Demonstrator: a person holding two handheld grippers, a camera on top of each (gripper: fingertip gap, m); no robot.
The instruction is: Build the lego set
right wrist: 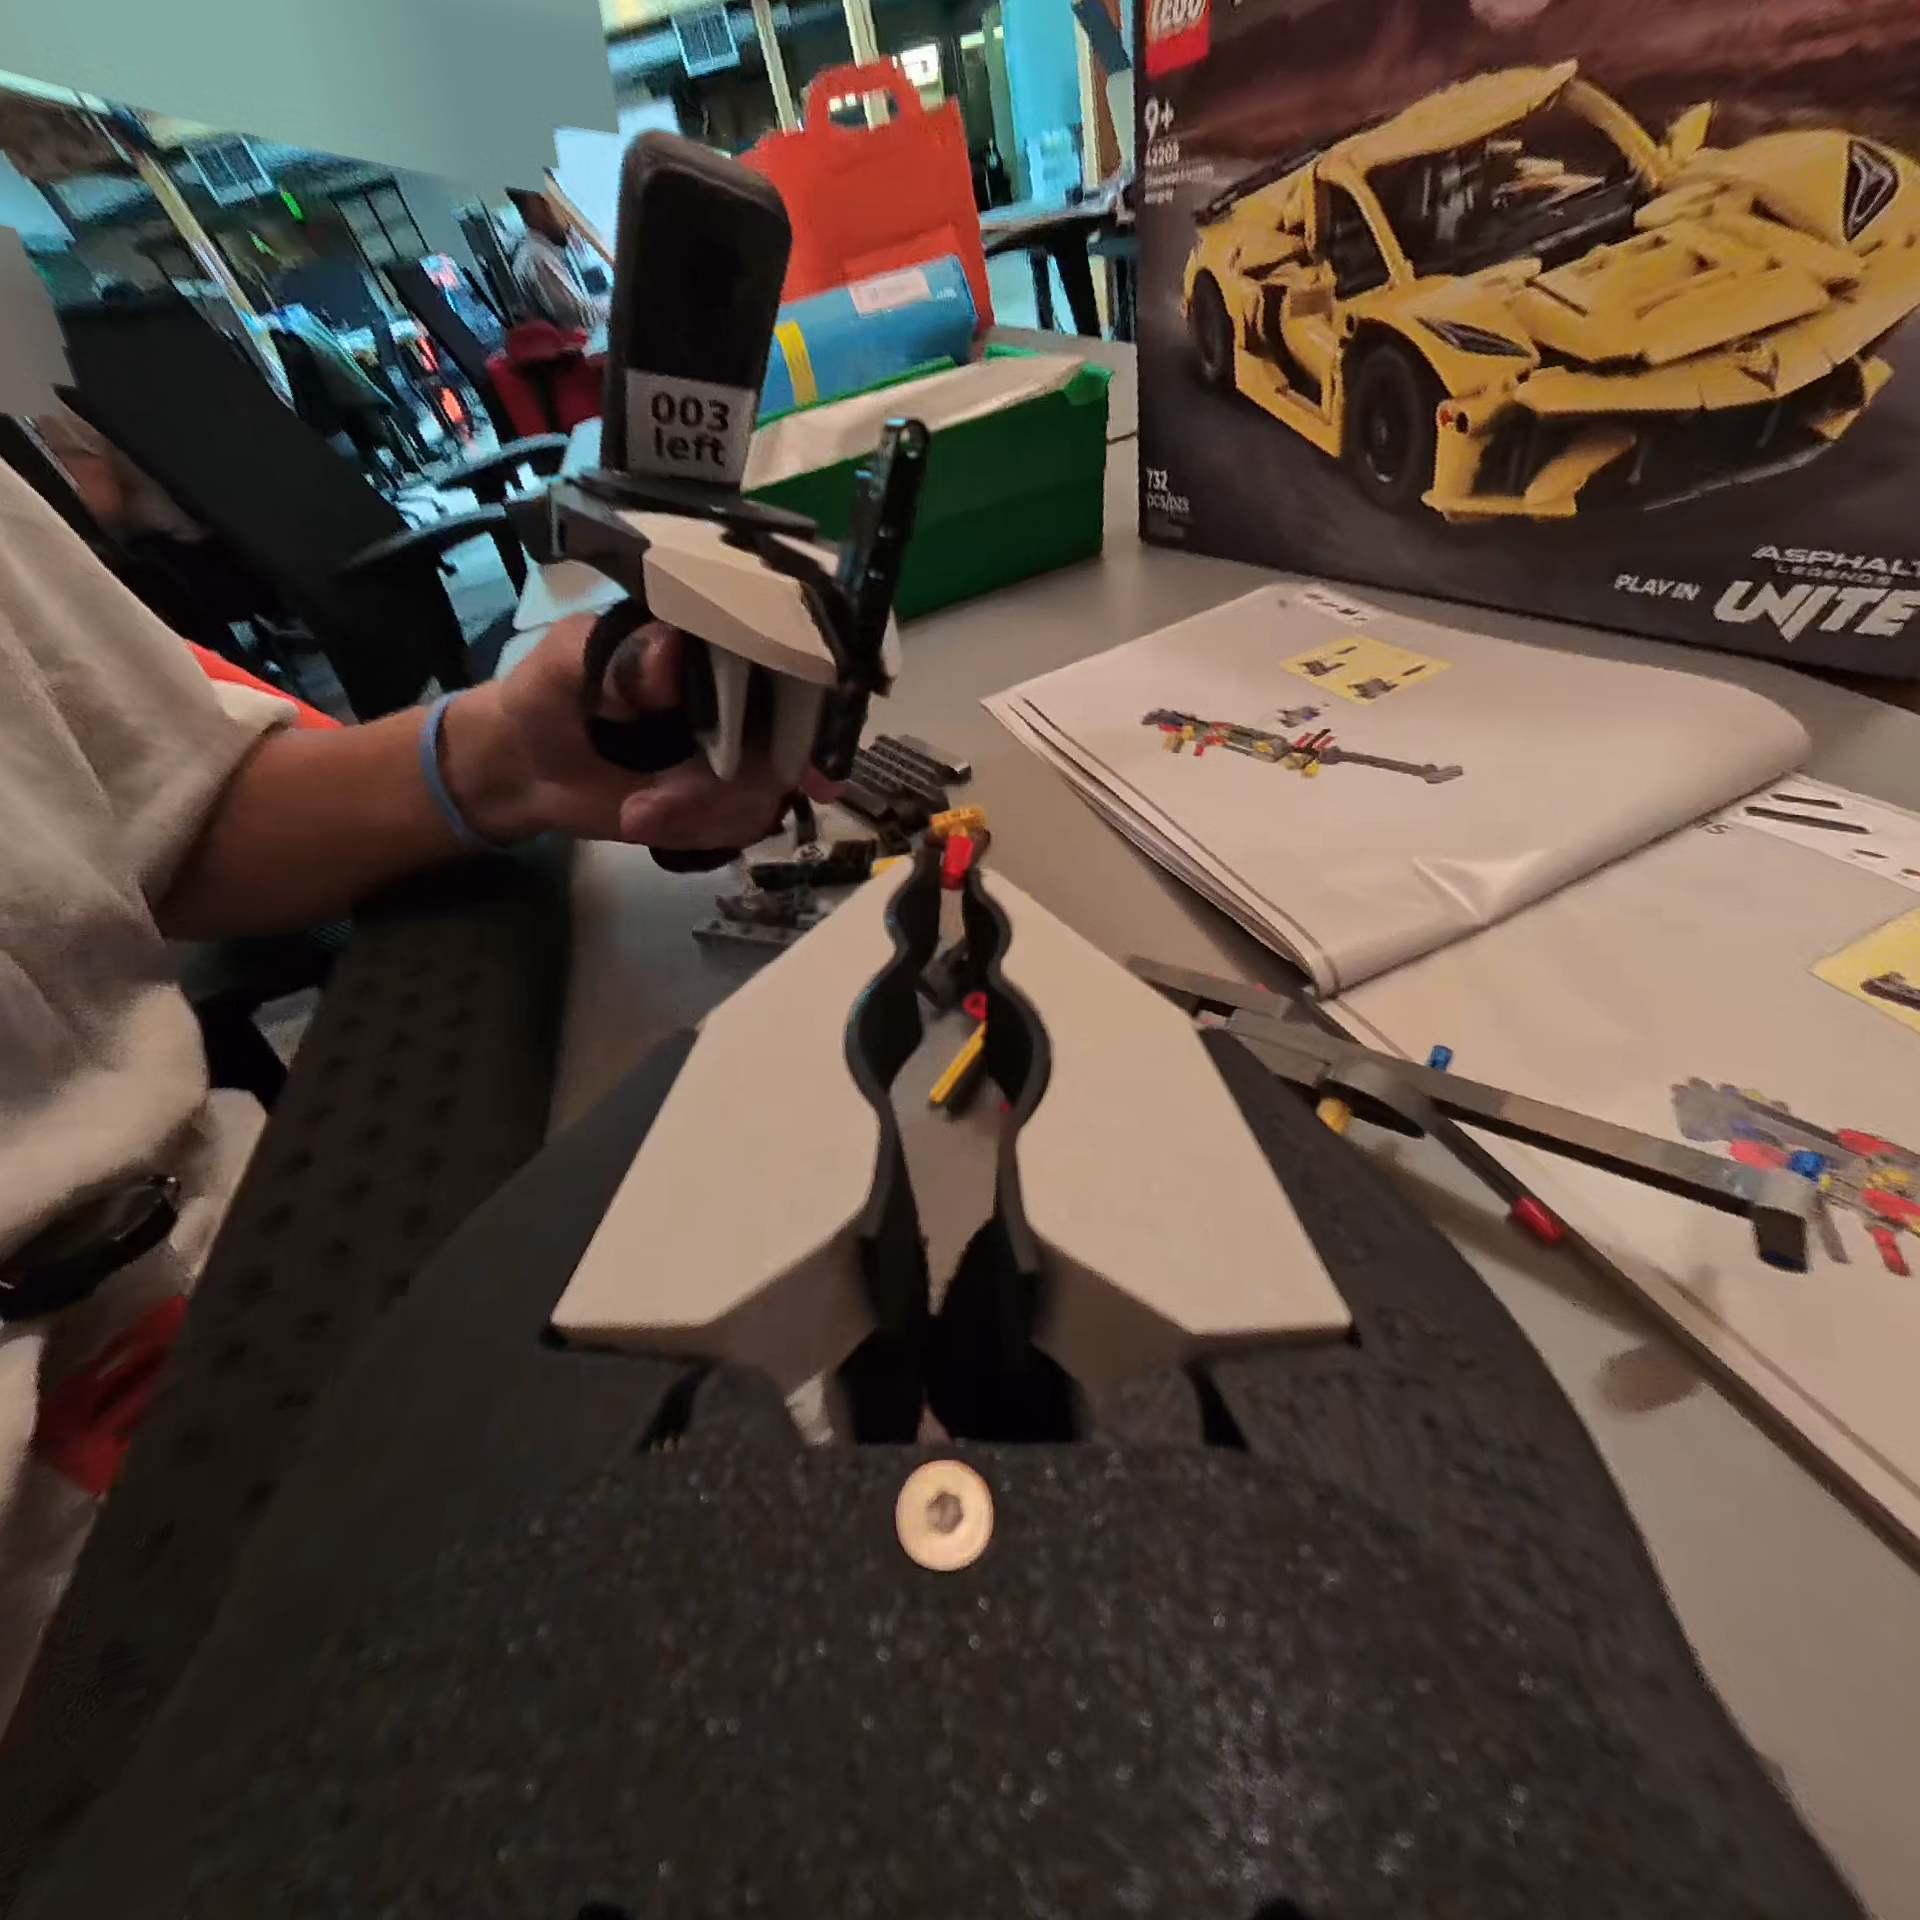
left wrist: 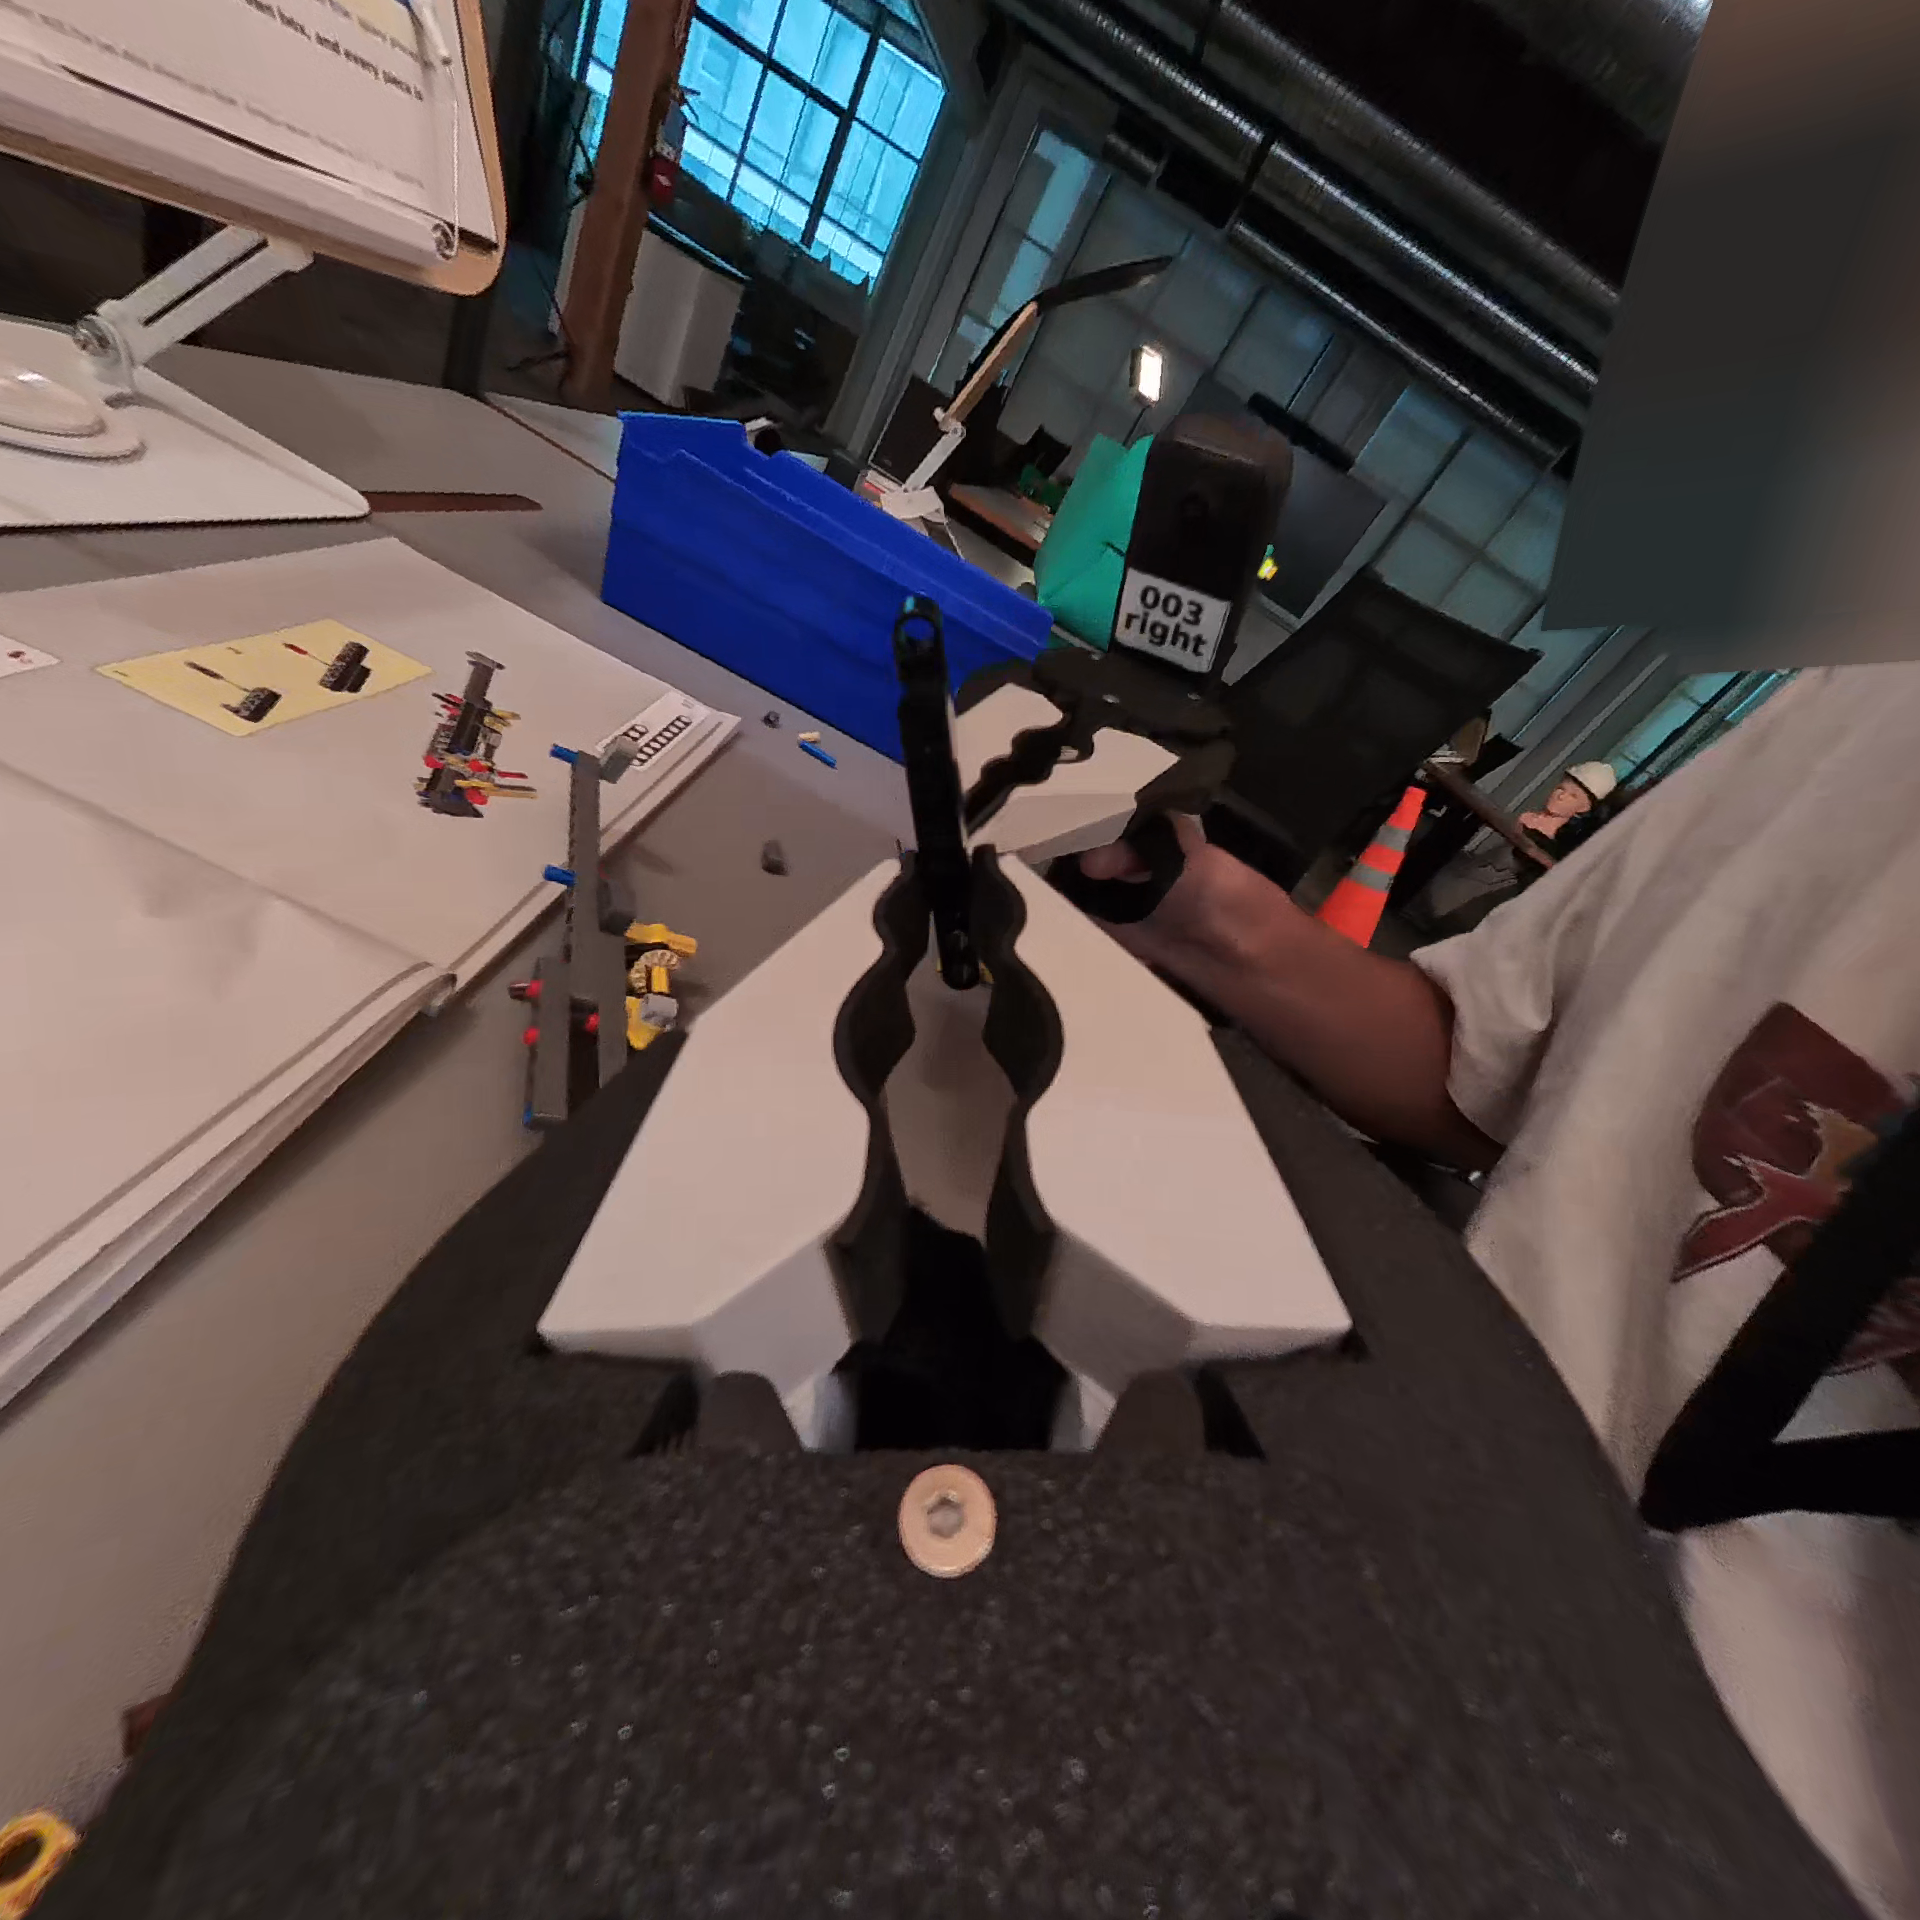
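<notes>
Black beam [left wrist: 935,790] pinched in left claw [left wrist: 943,883], lower end hidden; right claw [right wrist: 951,883] on small red-yellow piece [right wrist: 957,844].

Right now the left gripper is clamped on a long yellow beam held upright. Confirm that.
Not quite: the beam is black, not yellow. The left gripper is clamped on it and holds it upright, as the left wrist view shows.
</notes>
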